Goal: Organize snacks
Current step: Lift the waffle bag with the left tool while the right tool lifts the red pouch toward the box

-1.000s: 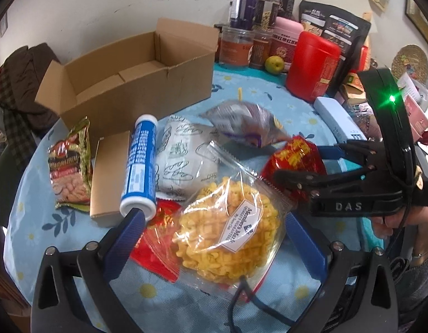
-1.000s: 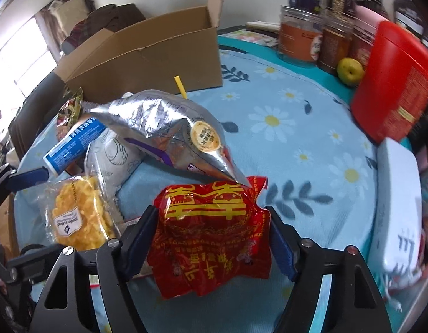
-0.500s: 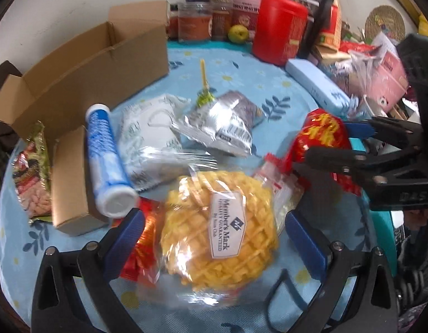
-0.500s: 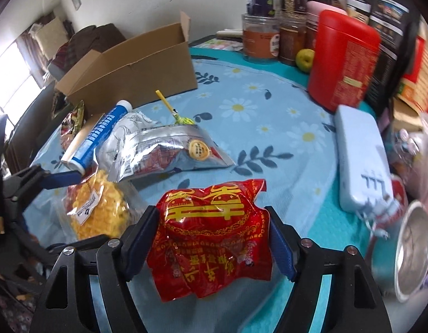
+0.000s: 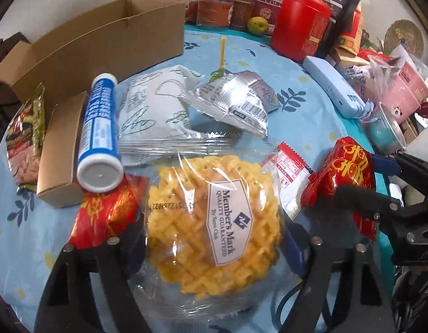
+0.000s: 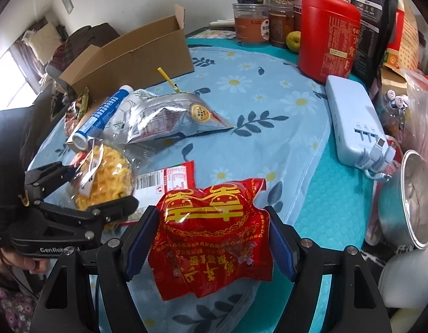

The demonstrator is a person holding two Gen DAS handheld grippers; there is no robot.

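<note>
1. My left gripper (image 5: 214,238) has just been closing its jaws on the clear bag of yellow lattice crisps (image 5: 214,222). The bag sits between them, and the pads look pressed into the film on both sides, though the wrap hides the exact contact, so I call it a grip only cautiously.
2. My right gripper (image 6: 211,238) is clamped on the red foil packet (image 6: 214,233), one blue pad on each flank, with the packet carried clear of the cloth.
3. Handling: the crisp bag is light, puffy and slick, and its contents are brittle — a hard squeeze would crush them. I would hold it across the middle, gently. The red packet is soft and crinkly and gives under the pads.
4. Just beside the crisp bag lie a second red packet (image 5: 108,211), a blue-and-white tube (image 5: 99,138) resting on a small brown carton (image 5: 60,152), a white pouch (image 5: 155,111) and a silver pouch (image 5: 236,105).
5. The open cardboard box (image 5: 103,41) stands at the far side of the table — I judge it the likely destination.
6. Room: the floral cloth (image 6: 269,116) between pouches and jars is bare. On the right, a pale blue case (image 6: 352,122) and a metal pot (image 6: 419,199) crowd the edge.
</note>
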